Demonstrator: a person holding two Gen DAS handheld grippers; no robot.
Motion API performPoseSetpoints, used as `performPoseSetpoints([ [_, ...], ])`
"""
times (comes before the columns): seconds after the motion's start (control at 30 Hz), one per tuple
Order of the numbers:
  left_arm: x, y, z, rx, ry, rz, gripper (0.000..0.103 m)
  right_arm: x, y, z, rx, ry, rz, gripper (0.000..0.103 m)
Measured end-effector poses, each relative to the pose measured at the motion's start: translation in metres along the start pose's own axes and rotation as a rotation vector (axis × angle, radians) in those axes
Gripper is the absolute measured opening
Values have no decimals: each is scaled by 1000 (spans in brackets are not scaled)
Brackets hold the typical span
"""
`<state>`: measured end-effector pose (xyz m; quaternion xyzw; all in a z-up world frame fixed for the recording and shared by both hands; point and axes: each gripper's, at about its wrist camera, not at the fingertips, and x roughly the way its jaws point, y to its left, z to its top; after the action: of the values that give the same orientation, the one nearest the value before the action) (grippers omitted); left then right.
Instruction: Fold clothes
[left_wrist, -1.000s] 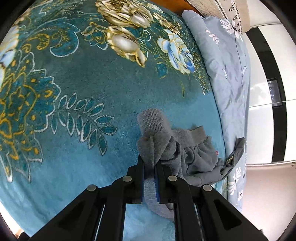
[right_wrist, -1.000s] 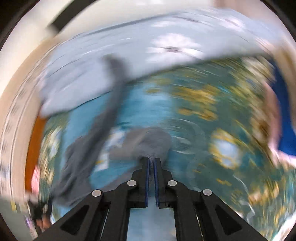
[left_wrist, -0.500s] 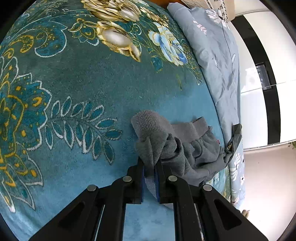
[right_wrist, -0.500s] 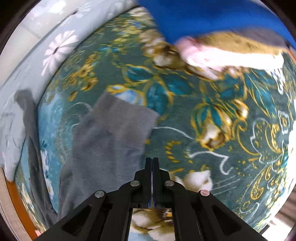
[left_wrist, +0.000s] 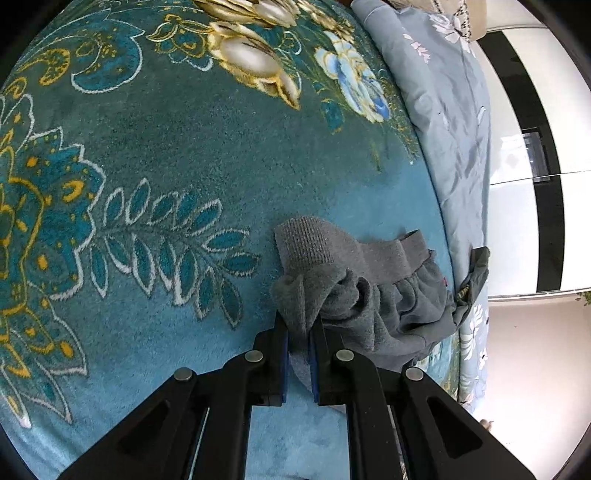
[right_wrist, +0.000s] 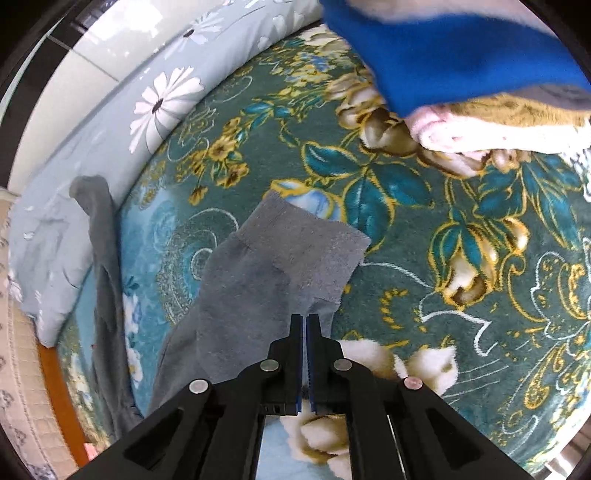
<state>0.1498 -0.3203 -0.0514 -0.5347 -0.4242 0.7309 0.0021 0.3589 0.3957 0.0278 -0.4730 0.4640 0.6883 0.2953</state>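
Grey sweatpants (left_wrist: 369, 295) lie bunched on the teal floral blanket, with the ribbed cuff and the elastic waistband showing. My left gripper (left_wrist: 299, 332) is shut on a fold of this bunch, low in the left wrist view. In the right wrist view one trouser leg (right_wrist: 280, 266) lies spread flat, hem away from me. My right gripper (right_wrist: 304, 319) is shut at the leg's near edge, its tips over the cloth. A darker grey strip of the garment (right_wrist: 101, 236) runs along the quilt's edge.
The teal blanket (left_wrist: 184, 166) covers the bed. A grey-blue flowered quilt (left_wrist: 443, 92) lies along its far side. A blue sleeve or cloth (right_wrist: 443, 55) over pale pink and olive fabric (right_wrist: 480, 125) hangs at the upper right. A wooden bed edge (right_wrist: 62, 398) shows at lower left.
The right gripper swung fast across the bed with the leg, which now lies spread out flat. The left gripper kept its hold and barely shifted.
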Motion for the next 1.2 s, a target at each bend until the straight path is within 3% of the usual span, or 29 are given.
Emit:
performPoseSetpoints([
  [0.1,-1,-3,-2,-13,2,30,9,5,-8,-1,30,26,66,5],
  [0.17,-3,-5,-4,-18,-1,53,9,11,-6,-2,39,41,101,13],
  [0.23,-4,-8,-6,-23,-6,75,9,17,2,1,28,59,161,42],
  [0.27,-5,-10,-7,-26,-9,85,9,20,8,3,19,62,181,46],
  [0.4,-8,-17,-9,-46,-15,126,9,34,31,22,31,63,226,46],
  [0.53,-11,-34,-10,-34,-27,184,9,56,49,42,91,94,142,46],
  [0.87,-10,-49,-10,-60,-38,268,9,98,78,69,174,167,-116,42],
  [1.0,-10,-49,-11,-76,-39,277,9,96,76,67,164,184,-140,7],
  [1.03,-10,-49,-11,-82,-40,277,9,95,75,66,161,189,-146,5],
  [1.1,-11,-49,-10,-91,-40,276,9,80,74,66,140,177,-77,5],
  [1.2,-16,-54,-9,-83,-51,279,9,31,67,67,105,104,140,4],
])
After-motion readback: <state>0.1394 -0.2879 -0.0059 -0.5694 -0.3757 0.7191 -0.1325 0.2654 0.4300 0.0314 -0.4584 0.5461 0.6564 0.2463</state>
